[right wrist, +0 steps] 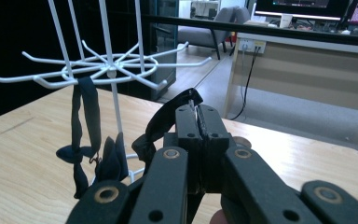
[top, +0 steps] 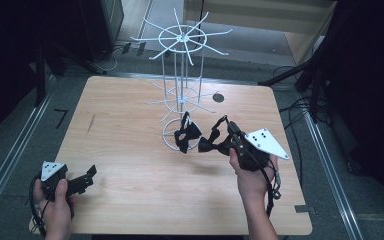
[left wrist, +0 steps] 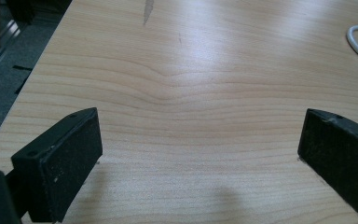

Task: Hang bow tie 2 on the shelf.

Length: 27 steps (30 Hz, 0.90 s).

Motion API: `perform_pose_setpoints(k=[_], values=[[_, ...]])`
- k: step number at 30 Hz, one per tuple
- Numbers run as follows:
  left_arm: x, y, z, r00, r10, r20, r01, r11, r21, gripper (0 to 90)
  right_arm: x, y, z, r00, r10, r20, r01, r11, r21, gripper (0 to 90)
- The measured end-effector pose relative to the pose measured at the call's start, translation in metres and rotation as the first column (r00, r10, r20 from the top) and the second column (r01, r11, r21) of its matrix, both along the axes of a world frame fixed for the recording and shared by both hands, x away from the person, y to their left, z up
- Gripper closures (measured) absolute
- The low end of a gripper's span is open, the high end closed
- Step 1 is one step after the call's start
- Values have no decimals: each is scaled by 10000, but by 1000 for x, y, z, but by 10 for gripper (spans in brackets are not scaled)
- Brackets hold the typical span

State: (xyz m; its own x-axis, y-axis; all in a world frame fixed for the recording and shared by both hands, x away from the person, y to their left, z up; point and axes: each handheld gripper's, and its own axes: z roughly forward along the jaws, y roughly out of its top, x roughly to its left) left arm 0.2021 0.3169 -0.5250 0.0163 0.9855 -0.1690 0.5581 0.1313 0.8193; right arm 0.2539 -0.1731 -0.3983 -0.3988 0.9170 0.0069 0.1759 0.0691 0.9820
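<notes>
On the light wooden table (top: 130, 165) near its right edge, the right gripper (top: 228, 131) clamps a black bow tie (top: 211, 144); at the near left corner the left gripper (top: 87, 177) is open.

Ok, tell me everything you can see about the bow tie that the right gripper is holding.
The held bow tie is black, seemingly soft fabric, with a knotted bow and a thin strap. The right gripper is shut on the strap, which loops out above its fingers in the right gripper view. The bow dangles below and to the left of the gripper, above the table, beside the white wire rack. It sits close to a second black bow tie hanging on the rack; whether they touch is unclear.
</notes>
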Motion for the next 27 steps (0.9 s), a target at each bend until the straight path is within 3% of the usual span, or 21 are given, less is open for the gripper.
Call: perform_pose_setpoints(k=[27], values=[[0,1,0,10000,-25,-1,25,10000,-47,0,13,14,17,9995,231,198,-230,9997,-57,899]])
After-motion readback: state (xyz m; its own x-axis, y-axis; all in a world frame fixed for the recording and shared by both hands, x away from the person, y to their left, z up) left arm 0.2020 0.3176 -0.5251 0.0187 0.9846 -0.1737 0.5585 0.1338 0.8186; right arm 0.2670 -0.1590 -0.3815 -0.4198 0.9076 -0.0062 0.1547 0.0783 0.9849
